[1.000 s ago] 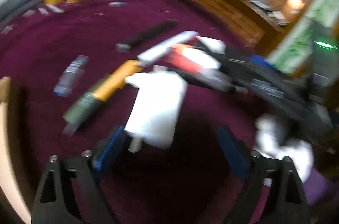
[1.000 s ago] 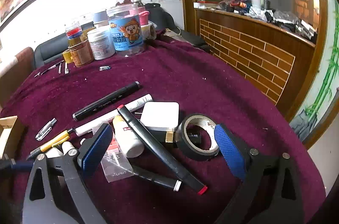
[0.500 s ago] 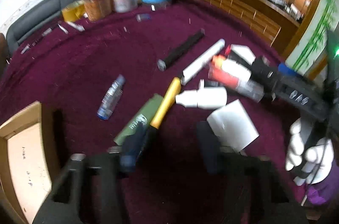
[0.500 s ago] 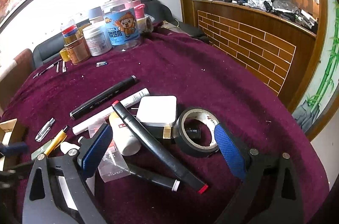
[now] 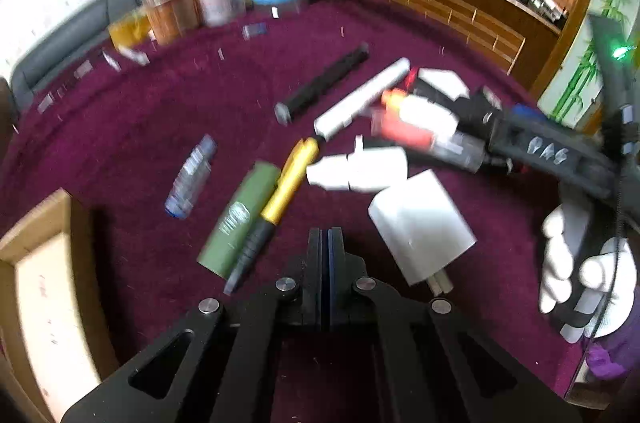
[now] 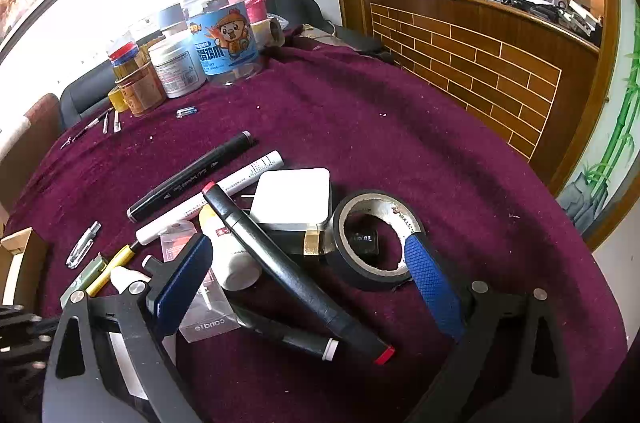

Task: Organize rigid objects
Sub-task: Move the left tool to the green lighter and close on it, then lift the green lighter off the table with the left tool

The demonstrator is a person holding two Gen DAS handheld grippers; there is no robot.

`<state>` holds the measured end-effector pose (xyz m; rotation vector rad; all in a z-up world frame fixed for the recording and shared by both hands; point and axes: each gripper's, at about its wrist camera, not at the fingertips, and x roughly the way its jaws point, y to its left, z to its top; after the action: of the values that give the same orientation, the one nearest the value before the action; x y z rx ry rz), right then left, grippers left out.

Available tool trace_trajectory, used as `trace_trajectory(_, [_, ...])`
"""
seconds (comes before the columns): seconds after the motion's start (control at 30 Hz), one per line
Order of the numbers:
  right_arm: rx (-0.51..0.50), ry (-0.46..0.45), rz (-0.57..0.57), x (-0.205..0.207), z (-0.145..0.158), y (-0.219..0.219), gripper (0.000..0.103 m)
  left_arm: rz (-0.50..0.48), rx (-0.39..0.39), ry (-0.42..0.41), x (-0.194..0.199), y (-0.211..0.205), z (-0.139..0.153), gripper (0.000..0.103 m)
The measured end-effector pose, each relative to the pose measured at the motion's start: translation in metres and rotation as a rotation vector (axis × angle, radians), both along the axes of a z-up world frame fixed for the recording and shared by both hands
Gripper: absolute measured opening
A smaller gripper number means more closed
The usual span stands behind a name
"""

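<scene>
In the left wrist view the left gripper [image 5: 325, 243] had just been closing and stood clenched on nothing, so the sorting looked barely begun: the white adapter [image 5: 420, 225], green tube [image 5: 240, 219] and yellow pen [image 5: 288, 179] lay loose near the table's near edge, with the cardboard box [image 5: 36, 283] at its left edge. In the right wrist view the right gripper [image 6: 312, 283] hung released over the crowded pile of black markers [image 6: 296, 275], a white bottle [image 6: 232, 255] and tape roll [image 6: 376, 239], jars [image 6: 224, 39] standing at the far edge.
</scene>
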<state>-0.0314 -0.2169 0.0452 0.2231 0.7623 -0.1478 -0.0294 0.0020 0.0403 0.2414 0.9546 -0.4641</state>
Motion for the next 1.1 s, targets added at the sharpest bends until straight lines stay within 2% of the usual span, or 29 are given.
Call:
trace_trajectory(0.03, [0.001,0.003,0.001,0.001,-0.001,0.000,0.097,0.006,0.010,-0.027,0.002,0.001,0.005,0.010])
trace_trajectory(0.07, [0.002,0.007,0.002,0.001,-0.001,0.000,0.097,0.020,0.019,-0.040,0.007,0.003,0.006,0.027])
trace_trajectory(0.13, [0.003,0.008,0.005,0.002,-0.001,0.000,0.097,0.049,0.024,-0.050,0.019,0.007,0.005,0.050])
trace_trajectory(0.17, [0.003,0.007,0.005,0.002,-0.001,0.000,0.097,0.046,0.029,-0.041,0.028,0.009,-0.001,0.053])
trace_trajectory(0.27, [0.004,0.010,0.004,0.002,-0.001,0.000,0.097,0.033,0.097,0.033,0.041,0.004,-0.028,0.055])
trace_trajectory(0.3, [0.004,0.011,0.004,0.002,-0.002,0.001,0.097,0.020,0.121,-0.011,0.036,0.001,-0.029,0.052])
trace_trajectory(0.33, [0.004,0.012,0.005,0.002,-0.002,0.001,0.097,0.015,0.119,-0.015,0.034,0.001,-0.027,0.045])
trace_trajectory(0.37, [0.003,0.013,0.005,0.002,-0.002,0.001,0.097,0.022,0.123,-0.007,0.031,0.001,-0.025,0.027])
trace_trajectory(0.43, [0.005,0.015,0.004,0.003,-0.002,0.001,0.097,0.010,0.085,0.021,0.023,0.006,-0.019,0.025])
trace_trajectory(0.5, [0.007,0.021,0.006,0.004,-0.003,0.001,0.097,0.009,0.049,0.028,0.011,0.010,-0.013,0.017])
trace_trajectory(0.53, [0.009,0.021,0.007,0.004,-0.003,0.000,0.097,0.014,0.049,0.029,0.004,0.012,-0.010,0.004])
trace_trajectory(0.63, [0.014,0.023,0.008,0.004,-0.004,-0.001,0.097,0.032,-0.030,0.075,-0.016,0.026,0.001,0.004])
trace_trajectory(0.73, [0.016,0.026,0.011,0.004,-0.004,0.000,0.097,0.060,-0.066,0.043,-0.020,0.033,0.008,0.005])
trace_trajectory(0.87, [0.017,0.027,0.010,0.004,-0.004,0.000,0.097,0.075,-0.060,0.040,-0.004,0.025,0.002,0.005])
trace_trajectory(0.93, [0.018,0.027,0.009,0.005,-0.004,-0.001,0.097,0.075,-0.016,0.047,0.007,0.019,-0.010,0.006])
trace_trajectory(1.03, [0.019,0.028,0.007,0.005,-0.005,-0.001,0.097,0.057,0.007,0.025,0.010,0.013,-0.012,0.006])
trace_trajectory(1.1, [0.021,0.029,0.007,0.005,-0.005,0.000,0.097,0.058,-0.013,0.037,0.007,0.014,-0.010,0.006])
